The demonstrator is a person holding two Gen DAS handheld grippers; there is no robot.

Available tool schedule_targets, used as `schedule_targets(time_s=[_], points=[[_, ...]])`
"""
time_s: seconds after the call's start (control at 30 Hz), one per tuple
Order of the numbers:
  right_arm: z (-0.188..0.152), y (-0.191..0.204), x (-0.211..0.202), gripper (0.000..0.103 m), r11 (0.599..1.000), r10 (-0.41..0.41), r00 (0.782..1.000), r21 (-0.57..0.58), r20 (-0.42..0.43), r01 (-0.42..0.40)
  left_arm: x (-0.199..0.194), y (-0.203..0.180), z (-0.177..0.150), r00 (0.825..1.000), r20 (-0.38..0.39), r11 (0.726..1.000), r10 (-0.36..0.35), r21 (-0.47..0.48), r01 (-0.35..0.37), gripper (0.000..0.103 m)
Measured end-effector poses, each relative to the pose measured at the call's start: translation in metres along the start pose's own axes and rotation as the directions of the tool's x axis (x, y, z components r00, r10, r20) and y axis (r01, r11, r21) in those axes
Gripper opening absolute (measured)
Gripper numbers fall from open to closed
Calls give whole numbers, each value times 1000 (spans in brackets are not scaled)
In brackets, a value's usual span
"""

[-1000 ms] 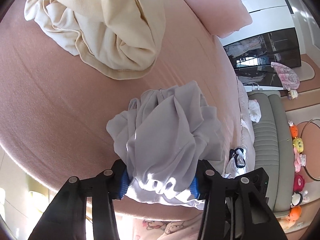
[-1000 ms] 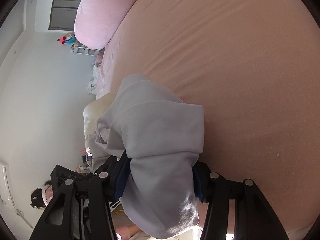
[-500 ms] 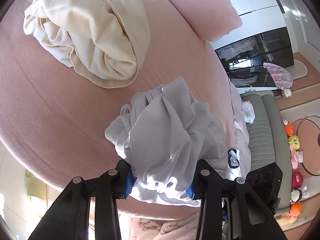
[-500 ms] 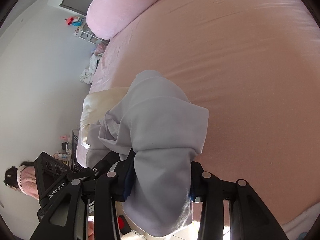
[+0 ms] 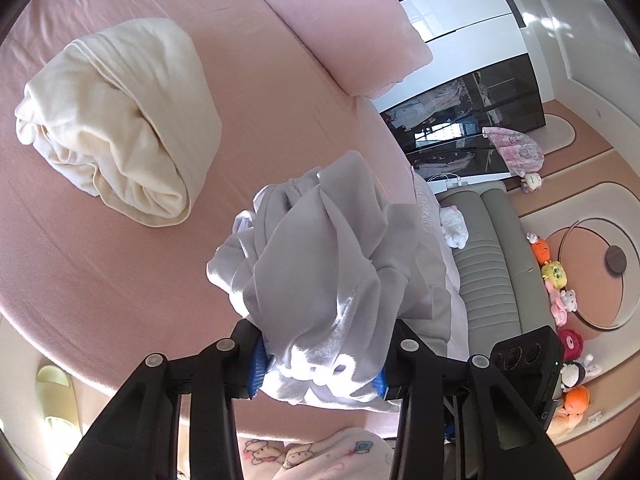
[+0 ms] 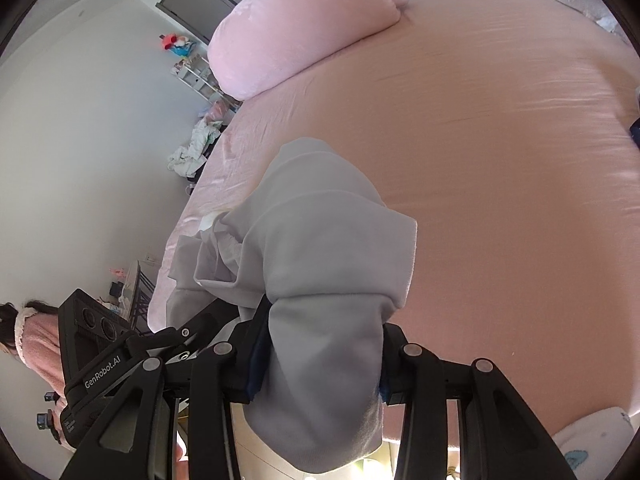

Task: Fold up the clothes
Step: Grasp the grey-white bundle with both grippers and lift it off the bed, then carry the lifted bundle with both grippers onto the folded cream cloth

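Two tools are at work, and each is clamped on the same bunched grey garment (image 5: 320, 272). The left tool (image 5: 320, 376) has its blue-padded fingers (image 5: 257, 364) pressed in from either side of a thick wad of the cloth, which swells up and forward in loose folds above the grip, sunlight catching the lowest part. The right tool (image 6: 320, 364) pinches another wad of the grey garment (image 6: 320, 264) in the same way, with a fold drooping below the fingers and the rest heaped ahead of them. In the right wrist view the left tool's black body shows just beside the right one, on its left, so the two sit close together with the cloth gathered between them. The garment is held up over the near edge of the pink bed (image 5: 100, 248), apart from the sheet as far as I can tell. Farther out on the bed lies a cream garment (image 5: 120, 124), rolled and rumpled, well apart from the grey one. Beyond it a pink pillow (image 5: 340, 28) rests at the head of the bed. Off the bed's side stand a grey-green sofa (image 5: 488, 272) and a row of plush toys (image 5: 560, 292) on the floor.
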State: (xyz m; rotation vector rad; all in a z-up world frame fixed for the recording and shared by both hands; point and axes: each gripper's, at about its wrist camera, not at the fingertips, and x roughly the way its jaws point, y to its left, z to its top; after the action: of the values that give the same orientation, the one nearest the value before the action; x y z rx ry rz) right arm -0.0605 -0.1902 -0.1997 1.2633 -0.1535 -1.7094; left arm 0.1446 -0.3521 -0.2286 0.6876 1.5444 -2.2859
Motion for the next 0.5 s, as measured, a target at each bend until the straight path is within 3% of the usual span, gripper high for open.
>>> schedule_targets(time_s=[0.27,0.5], points=[[29,32,-23,41,999,36,997,-43,73,-33,-19,-30,42,998,58,997,-40,63,36,36],[62,67,-18,41,994,94,991,-69,98,-87,-35,-48,83,993,113,992,-27,123,13,36]])
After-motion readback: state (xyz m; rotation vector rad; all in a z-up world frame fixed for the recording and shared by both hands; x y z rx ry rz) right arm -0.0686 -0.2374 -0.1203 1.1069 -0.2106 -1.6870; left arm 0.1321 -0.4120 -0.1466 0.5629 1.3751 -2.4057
